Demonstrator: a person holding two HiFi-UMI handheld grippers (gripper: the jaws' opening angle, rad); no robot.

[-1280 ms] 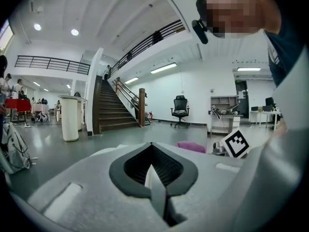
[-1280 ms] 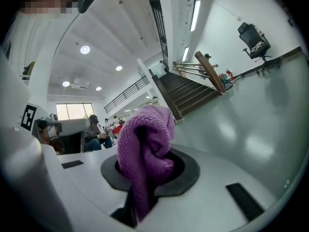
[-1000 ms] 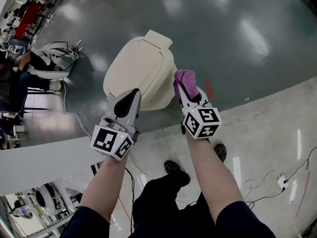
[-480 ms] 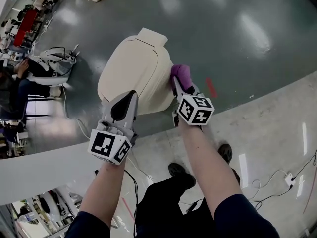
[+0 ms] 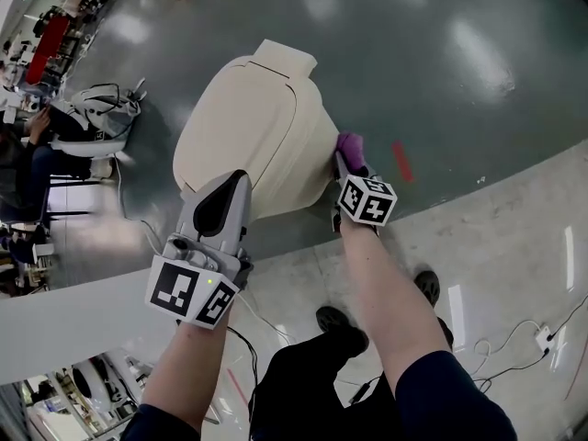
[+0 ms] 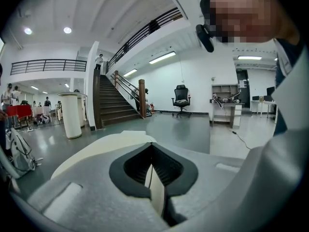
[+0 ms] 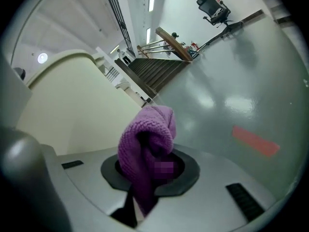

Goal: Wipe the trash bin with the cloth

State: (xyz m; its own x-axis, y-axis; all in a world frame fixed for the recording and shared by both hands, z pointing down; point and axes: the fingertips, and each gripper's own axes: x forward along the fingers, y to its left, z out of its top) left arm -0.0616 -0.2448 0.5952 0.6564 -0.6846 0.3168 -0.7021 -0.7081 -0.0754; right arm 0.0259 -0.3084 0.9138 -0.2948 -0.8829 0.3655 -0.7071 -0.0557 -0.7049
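The cream trash bin (image 5: 248, 122) with a flat hinged lid stands on the dark grey floor. My right gripper (image 5: 346, 159) is shut on a purple knitted cloth (image 5: 350, 144), which lies against the bin's right side wall, low down. In the right gripper view the cloth (image 7: 145, 139) bunches out of the jaws beside the bin's wall (image 7: 82, 105). My left gripper (image 5: 236, 180) hovers over the bin's near edge, shut and holding nothing. In the left gripper view the bin's lid (image 6: 106, 146) lies just beyond the closed fingertips (image 6: 152, 164).
A red strip (image 5: 401, 161) marks the floor right of the bin. A seated person and a backpack (image 5: 92, 108) are at the left. Cables (image 5: 514, 338) trail over the pale floor at the lower right. My shoes (image 5: 342, 324) stand behind the bin.
The right gripper has slid the cloth down the bin's right side, from near the lid's edge to lower on the wall. The left gripper has drawn back slightly toward me.
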